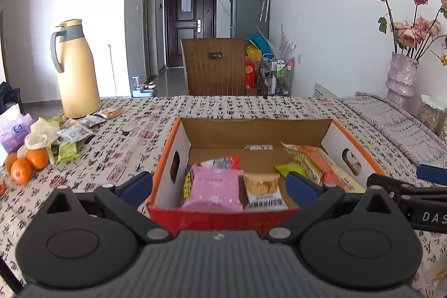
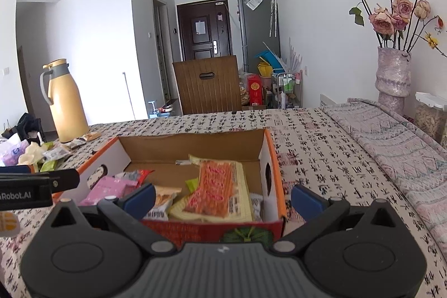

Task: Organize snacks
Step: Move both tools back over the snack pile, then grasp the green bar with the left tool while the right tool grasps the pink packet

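An open cardboard box with orange rims and white side walls (image 1: 178,155) is seen at twelve o'clock from both wrist cameras, resting on the patterned tablecloth (image 1: 125,152). Several packets are already held in it: a pink wrapped snack (image 1: 213,190), a tan biscuit packet (image 1: 264,190) just beside it, and a large orange-and-cream noodle pack (image 2: 215,190) leaned toward the right wall. The left gripper (image 1: 220,183) and the right gripper (image 2: 223,197) are both held with jaws wide apart and nothing between them, just short of the near wall. More loose snack packets (image 1: 75,130) are left at ten o'clock, near a tall yellow thermos jug (image 1: 76,71) and a few oranges (image 1: 28,162). A reach toward that heap could be spoiled by an orange being nudged and rolled off, or by the thermos being knocked by a fingertip. The box could also be shoved if the near wall is clipped.
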The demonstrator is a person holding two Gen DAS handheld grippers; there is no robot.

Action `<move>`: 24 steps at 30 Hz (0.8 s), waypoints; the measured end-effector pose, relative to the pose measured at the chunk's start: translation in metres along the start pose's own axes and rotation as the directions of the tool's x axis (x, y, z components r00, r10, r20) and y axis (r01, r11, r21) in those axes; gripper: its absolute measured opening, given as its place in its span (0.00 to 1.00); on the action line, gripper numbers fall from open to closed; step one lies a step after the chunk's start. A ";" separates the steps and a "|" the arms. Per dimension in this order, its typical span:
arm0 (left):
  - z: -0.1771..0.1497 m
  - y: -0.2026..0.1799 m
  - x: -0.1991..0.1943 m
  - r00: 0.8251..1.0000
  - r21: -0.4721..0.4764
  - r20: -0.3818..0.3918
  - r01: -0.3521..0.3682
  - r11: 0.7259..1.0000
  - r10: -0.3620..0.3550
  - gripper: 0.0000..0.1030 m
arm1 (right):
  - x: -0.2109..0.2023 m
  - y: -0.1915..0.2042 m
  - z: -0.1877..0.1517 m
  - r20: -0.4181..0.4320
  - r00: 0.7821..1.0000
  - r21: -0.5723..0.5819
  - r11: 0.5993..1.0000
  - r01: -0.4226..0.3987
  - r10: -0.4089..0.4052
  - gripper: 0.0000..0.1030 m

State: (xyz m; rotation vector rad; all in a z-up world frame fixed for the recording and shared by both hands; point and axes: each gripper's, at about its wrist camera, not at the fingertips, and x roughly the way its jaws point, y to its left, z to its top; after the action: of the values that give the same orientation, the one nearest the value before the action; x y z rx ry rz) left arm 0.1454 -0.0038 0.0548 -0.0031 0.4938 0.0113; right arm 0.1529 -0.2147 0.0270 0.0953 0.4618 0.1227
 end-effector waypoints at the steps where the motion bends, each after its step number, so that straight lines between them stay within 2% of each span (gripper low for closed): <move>1: -0.003 0.001 -0.002 1.000 0.000 -0.005 0.000 1.000 0.000 1.00 | -0.003 0.000 -0.003 -0.003 1.000 -0.002 1.000 -0.001 0.001 1.00; 13: -0.041 0.006 -0.016 0.995 0.001 -0.094 -0.015 1.000 0.015 1.00 | -0.027 0.002 -0.036 -0.063 0.998 -0.013 1.000 -0.008 0.007 1.00; 24: -0.078 0.007 -0.018 0.979 0.012 -0.202 -0.018 1.000 0.020 1.00 | -0.040 0.000 -0.065 -0.121 0.993 -0.010 1.000 -0.016 0.015 1.00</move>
State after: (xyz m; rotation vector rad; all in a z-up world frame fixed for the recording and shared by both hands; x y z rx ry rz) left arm 0.0925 0.0023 -0.0053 0.0106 0.6970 0.0272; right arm 0.0885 -0.2160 -0.0134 0.0806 0.5816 0.1469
